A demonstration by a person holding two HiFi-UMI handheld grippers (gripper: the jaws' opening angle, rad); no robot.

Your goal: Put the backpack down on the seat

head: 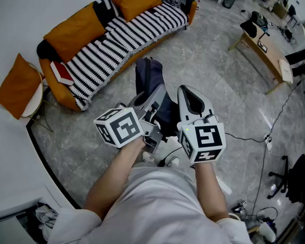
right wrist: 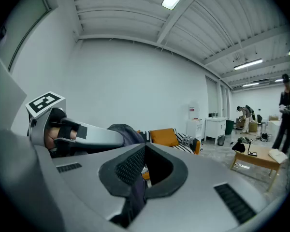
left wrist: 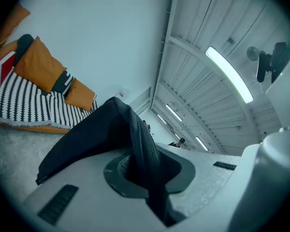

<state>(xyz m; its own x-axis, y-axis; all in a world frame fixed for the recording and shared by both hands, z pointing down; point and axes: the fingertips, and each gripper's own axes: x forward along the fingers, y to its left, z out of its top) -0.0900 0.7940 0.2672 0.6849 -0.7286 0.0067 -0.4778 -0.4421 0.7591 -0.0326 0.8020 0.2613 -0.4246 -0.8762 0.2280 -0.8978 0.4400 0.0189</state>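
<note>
A dark navy backpack point(head: 148, 80) hangs above the grey floor between my two grippers, just in front of the sofa. The sofa seat point(head: 123, 40) is covered with a black-and-white striped throw and has orange cushions point(head: 76, 30) along its back. My left gripper point(head: 151, 110) is shut on a black strap of the backpack point(left wrist: 146, 151), which runs through its jaws point(left wrist: 146, 170). My right gripper point(head: 189, 99) is shut on dark backpack fabric point(right wrist: 131, 193) between its jaws point(right wrist: 141, 175). The lower part of the backpack is hidden behind the grippers.
A red book point(head: 62, 72) lies at the sofa's left end. An orange cushion point(head: 16, 86) rests on a small side table left of it. A wooden table point(head: 267, 52) stands at the right, cables point(head: 267, 136) cross the floor, and an office chair point(head: 291, 178) is at lower right.
</note>
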